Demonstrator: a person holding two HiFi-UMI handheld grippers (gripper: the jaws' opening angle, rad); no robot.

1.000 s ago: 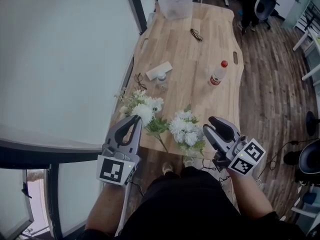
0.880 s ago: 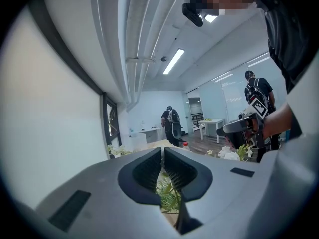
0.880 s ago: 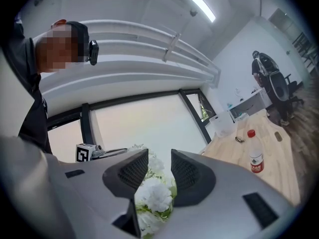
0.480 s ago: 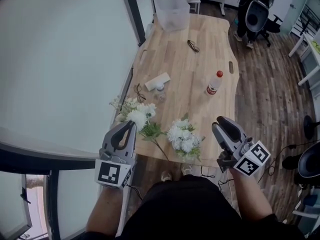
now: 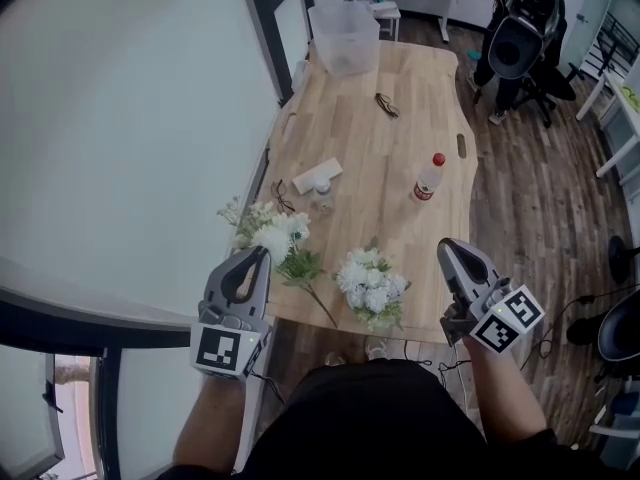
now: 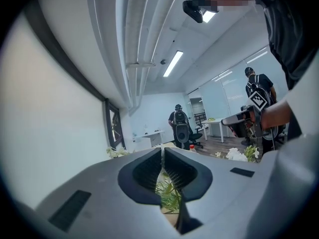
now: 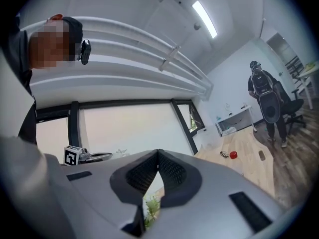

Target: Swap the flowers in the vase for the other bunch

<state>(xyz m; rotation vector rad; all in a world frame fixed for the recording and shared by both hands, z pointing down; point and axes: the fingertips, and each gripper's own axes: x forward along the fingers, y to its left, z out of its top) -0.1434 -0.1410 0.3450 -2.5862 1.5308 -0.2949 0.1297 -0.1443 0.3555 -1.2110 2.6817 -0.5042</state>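
Observation:
Two bunches of white flowers lie near the front edge of the wooden table (image 5: 400,128). The left bunch (image 5: 272,234) lies beside the window. The right bunch (image 5: 370,284) lies at the front middle. Behind them a small clear glass vessel (image 5: 322,197) stands next to a white paper (image 5: 318,176); I cannot tell whether anything is in it. My left gripper (image 5: 262,254) hovers shut and empty just in front of the left bunch. My right gripper (image 5: 447,248) is shut on nothing, to the right of the right bunch and apart from it. Only green leaves (image 6: 169,193) show below the left gripper (image 6: 162,149).
A red-capped bottle (image 5: 428,177) stands mid-table at the right. Glasses (image 5: 386,105) and a clear plastic box (image 5: 343,36) sit farther back. A window wall runs along the left. A person with an office chair (image 5: 520,28) stands beyond the table's far end.
The right gripper's jaws were open and are now closed. It has drawn to the right, away from the right bunch. The left gripper has stayed in place.

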